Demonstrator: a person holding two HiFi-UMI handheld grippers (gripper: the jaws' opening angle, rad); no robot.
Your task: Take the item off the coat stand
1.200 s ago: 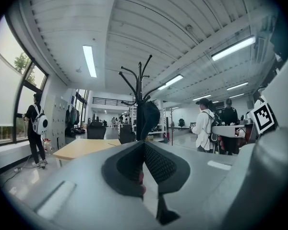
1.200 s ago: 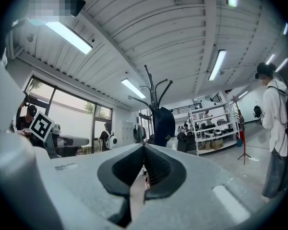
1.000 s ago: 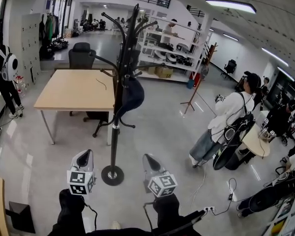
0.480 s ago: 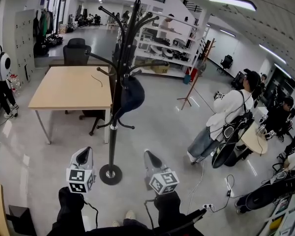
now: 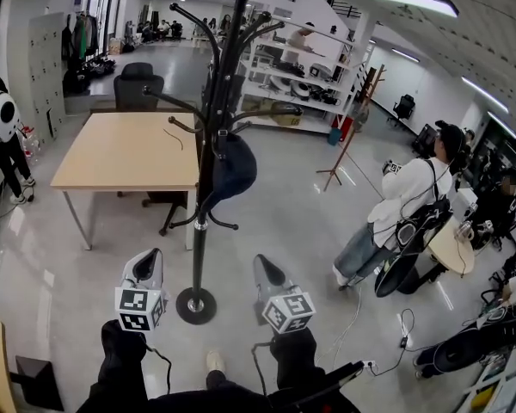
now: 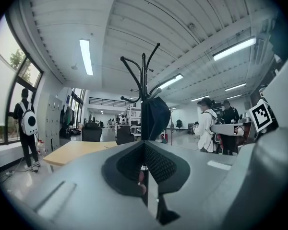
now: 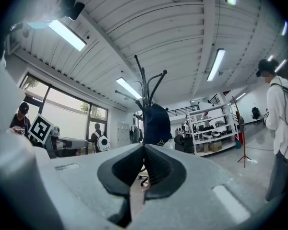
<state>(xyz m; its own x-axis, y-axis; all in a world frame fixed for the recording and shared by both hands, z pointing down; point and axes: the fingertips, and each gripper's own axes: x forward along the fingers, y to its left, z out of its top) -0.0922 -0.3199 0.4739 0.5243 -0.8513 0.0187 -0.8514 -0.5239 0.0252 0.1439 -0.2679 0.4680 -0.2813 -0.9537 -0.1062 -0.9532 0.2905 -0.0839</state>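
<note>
A black coat stand [image 5: 199, 222] rises in the middle of the head view on a round base [image 5: 196, 305]. A dark blue item [image 5: 232, 169], which looks like a cap, hangs from one of its lower hooks. My left gripper [image 5: 146, 262] is just left of the base and my right gripper [image 5: 264, 269] just right of it, both well short of the item. Both are shut and hold nothing. In the left gripper view the stand [image 6: 144, 80] and item [image 6: 156, 121] rise straight beyond the shut jaws [image 6: 144, 145]. The right gripper view has the item [image 7: 156, 123] above its shut jaws [image 7: 144, 147].
A wooden table [image 5: 129, 149] with an office chair [image 5: 142, 84] stands behind the stand on the left. Shelving [image 5: 301, 76] and a wooden stand [image 5: 348, 140] are at the back. People stand at the right [image 5: 404, 205] and far left [image 5: 0, 136]. Cables [image 5: 387, 351] lie on the floor.
Both grippers have edged forward toward the coat stand and stay shut. The stand sits slightly nearer in the head view, and a shoe now shows at the bottom edge.
</note>
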